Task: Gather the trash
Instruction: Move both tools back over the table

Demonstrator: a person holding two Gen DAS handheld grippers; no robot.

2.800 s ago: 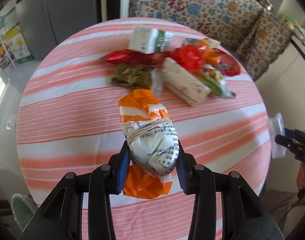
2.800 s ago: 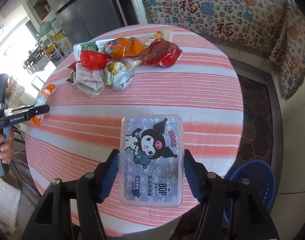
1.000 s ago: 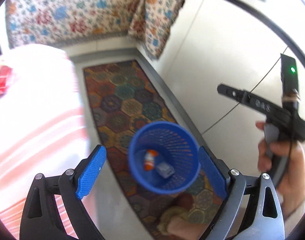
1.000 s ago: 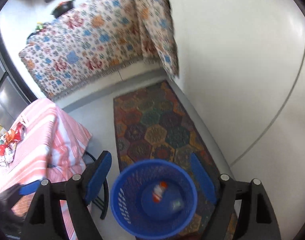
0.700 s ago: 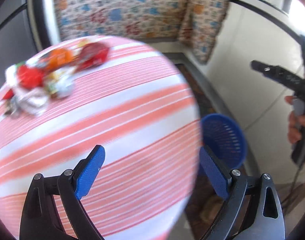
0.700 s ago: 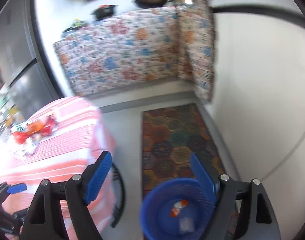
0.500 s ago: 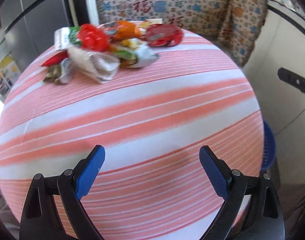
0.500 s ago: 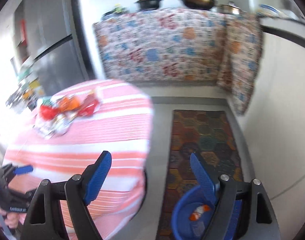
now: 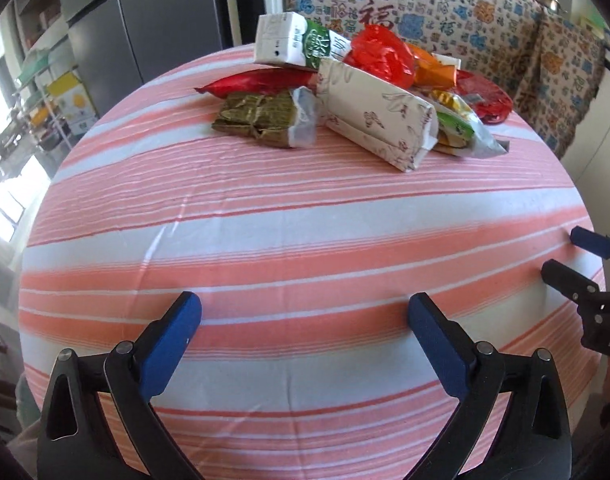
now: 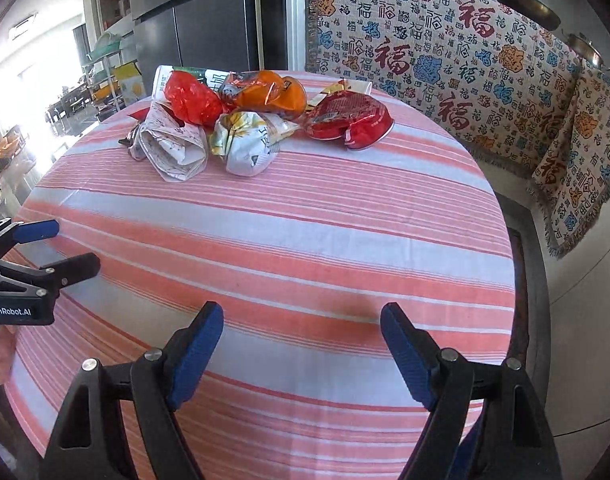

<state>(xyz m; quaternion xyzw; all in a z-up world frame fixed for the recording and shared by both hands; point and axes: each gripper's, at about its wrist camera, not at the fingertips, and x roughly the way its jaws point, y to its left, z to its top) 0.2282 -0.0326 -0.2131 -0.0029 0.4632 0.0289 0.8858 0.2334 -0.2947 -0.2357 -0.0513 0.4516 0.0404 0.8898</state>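
A heap of wrappers lies at the far side of the round striped table (image 9: 305,240): a white floral packet (image 9: 379,118), a green crumpled pack (image 9: 261,118), a white-green carton (image 9: 297,42), a red bag (image 9: 381,56) and a red pouch (image 10: 349,120). In the right wrist view a silver-yellow bag (image 10: 249,140) and an orange bag (image 10: 273,96) sit in the heap. My left gripper (image 9: 305,320) hangs over the near table edge, its jaws opening with nothing between them. My right gripper (image 10: 301,328) is open and empty, also well short of the heap.
A patterned cloth (image 10: 445,60) drapes the counter behind the table, with a dark fridge (image 10: 193,20) to its left. A rug (image 10: 523,280) lies on the floor to the right. Each gripper shows at the edge of the other's view, held in a hand.
Both grippers swung from above the blue basket on the floor back over the table. The wrapper and the plastic box they held earlier are gone from their jaws. The left jaws stand wider.
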